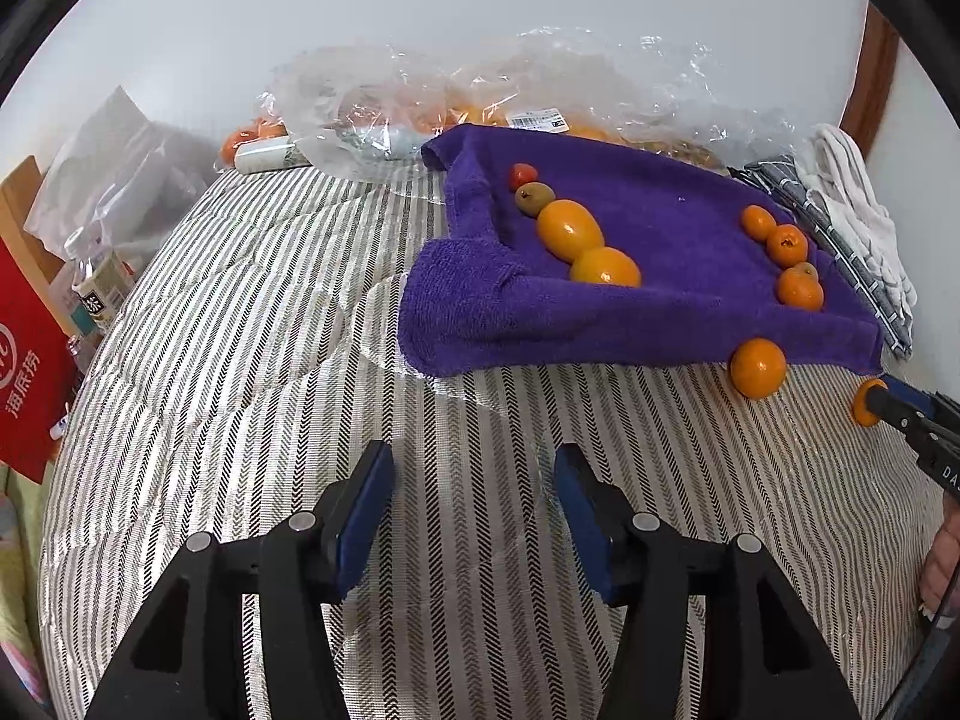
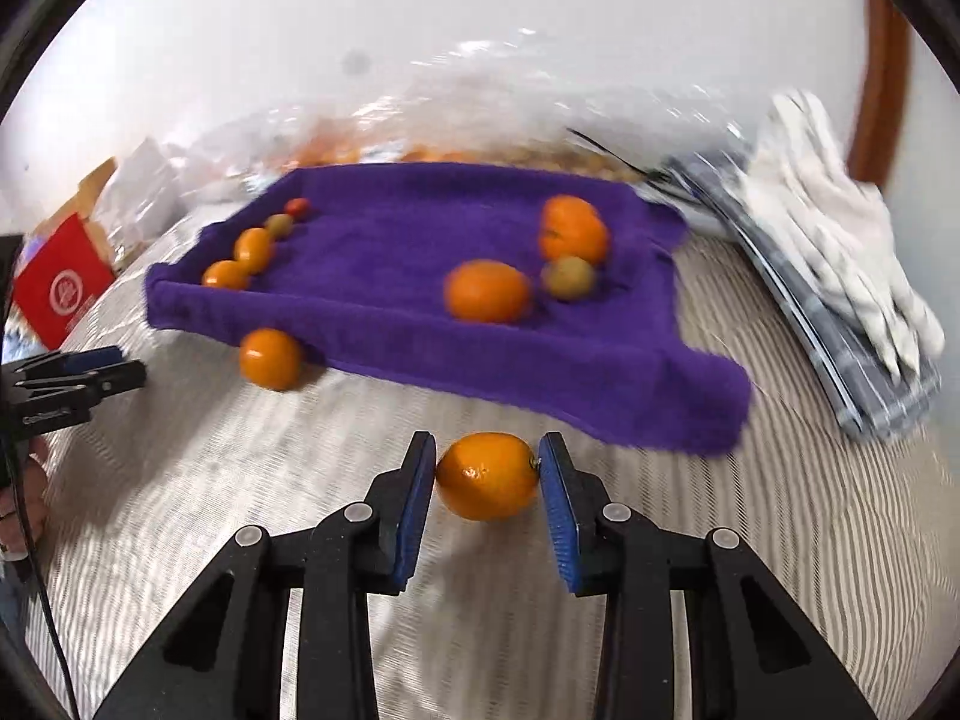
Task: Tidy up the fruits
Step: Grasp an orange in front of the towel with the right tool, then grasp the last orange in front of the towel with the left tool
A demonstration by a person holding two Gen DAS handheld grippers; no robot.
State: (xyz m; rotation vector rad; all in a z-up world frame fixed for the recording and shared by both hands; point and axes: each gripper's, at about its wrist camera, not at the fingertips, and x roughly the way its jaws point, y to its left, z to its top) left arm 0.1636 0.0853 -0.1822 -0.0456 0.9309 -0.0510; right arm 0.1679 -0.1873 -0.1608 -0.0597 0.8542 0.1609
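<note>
Between the right tool's (image 2: 487,471) pads, an orange (image 2: 487,476).

plain white wall (image 1: 420,12), brown wooden trim (image 1: 873,72).

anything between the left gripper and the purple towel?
No. In the left wrist view, only bare striped bedcover lies between the open left gripper and the purple towel.

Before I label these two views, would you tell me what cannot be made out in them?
- Fruit inside the clear plastic bags, left wrist view: only orange patches show through crumpled, glaring film; kind and count unclear.
- Red box, left wrist view: cut off by the picture's edge, print partly lost.
- Right wrist view: motion blur smears the purple towel and the folded cloths.
- Right tool, left wrist view: cut off at the edge, half hiding its orange fruit.
</note>
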